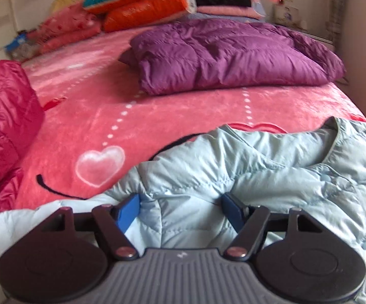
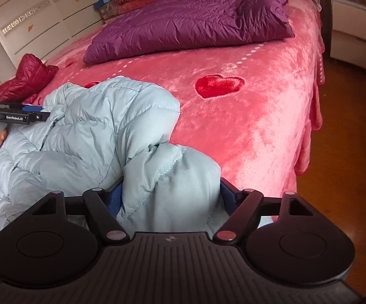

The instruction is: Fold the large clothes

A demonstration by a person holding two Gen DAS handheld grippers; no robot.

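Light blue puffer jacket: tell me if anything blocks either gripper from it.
Nothing visible does. The light blue quilted puffer jacket already bulges between the right gripper fingers, and its fabric lies between the left gripper fingers.
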